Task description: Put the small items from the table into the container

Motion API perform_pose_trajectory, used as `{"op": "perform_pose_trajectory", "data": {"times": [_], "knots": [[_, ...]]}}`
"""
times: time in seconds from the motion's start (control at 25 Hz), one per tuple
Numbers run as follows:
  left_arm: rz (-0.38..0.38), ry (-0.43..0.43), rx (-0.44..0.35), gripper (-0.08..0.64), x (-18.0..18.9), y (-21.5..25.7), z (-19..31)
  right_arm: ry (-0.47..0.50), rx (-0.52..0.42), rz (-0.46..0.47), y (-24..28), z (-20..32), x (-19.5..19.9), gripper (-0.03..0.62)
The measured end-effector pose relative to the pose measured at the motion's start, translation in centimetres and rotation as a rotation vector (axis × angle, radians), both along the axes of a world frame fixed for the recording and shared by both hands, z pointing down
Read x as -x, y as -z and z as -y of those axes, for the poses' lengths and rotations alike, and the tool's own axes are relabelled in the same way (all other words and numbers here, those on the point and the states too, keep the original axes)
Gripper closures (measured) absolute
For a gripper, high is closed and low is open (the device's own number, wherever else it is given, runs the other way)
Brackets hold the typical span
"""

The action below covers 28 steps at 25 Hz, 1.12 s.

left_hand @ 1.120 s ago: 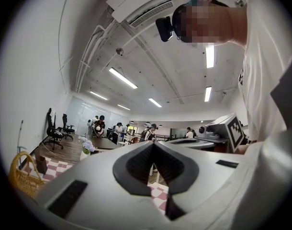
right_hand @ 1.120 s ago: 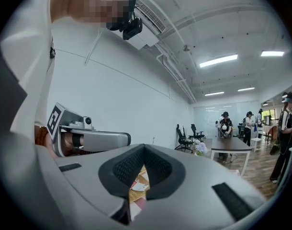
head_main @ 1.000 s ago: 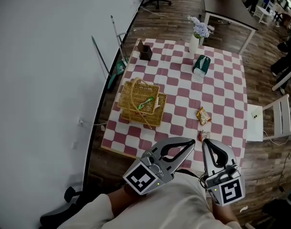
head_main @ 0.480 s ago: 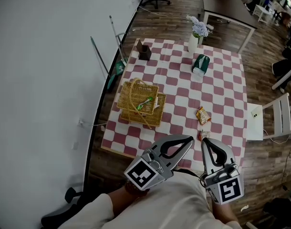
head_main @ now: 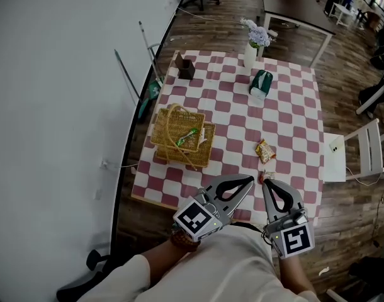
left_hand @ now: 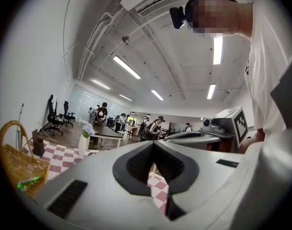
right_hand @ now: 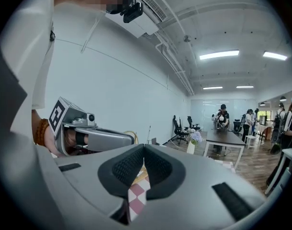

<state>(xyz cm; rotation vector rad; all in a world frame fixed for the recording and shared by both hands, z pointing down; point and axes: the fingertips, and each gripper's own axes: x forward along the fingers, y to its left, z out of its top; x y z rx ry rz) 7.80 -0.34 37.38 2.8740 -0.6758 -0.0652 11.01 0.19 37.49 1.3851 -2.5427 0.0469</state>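
Left gripper (head_main: 249, 180) was closed and empty. Right gripper (head_main: 266, 182), also empty, was barely parted and just starting to open. Both had sunk slightly since a second earlier.

Left hand-held gripper (left_hand: 153, 143) is closed, nothing in it. Basket (left_hand: 14, 164) sits off left on the checkered counter (left_hand: 57, 153), green thing (left_hand: 28, 182) inside.

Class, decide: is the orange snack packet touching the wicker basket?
Apart. The head view shows the packet lying on the checked cloth to the right of the basket, with several bare squares between them.
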Motion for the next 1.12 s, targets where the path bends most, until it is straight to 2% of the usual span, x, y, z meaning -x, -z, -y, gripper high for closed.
{"op": "perform_pose_trajectory", "data": {"times": [0.48,0.52,0.64,0.72,1.12], "knots": [[0.083,-0.077,0.066,0.534,-2.6,-6.8,0.7,-0.033,0.176,-0.079,-9.4,0.7,-2.7,0.558],[0.099,-0.083,0.069,0.534,-2.9,-7.6,0.7,-0.036,0.201,-0.084,-10.5,0.7,-3.0,0.549],[0.136,-0.095,0.087,0.534,-3.6,-10.2,1.0,-0.04,0.269,-0.106,-13.3,0.7,-3.6,0.458],[0.152,-0.103,0.104,0.534,-4.0,-11.9,1.3,-0.051,0.304,-0.126,-15.3,0.8,-4.2,0.457],[0.232,-0.106,0.186,0.534,-5.8,-19.9,2.7,-0.064,0.482,-0.305,-25.5,0.4,-6.9,0.457]]}}
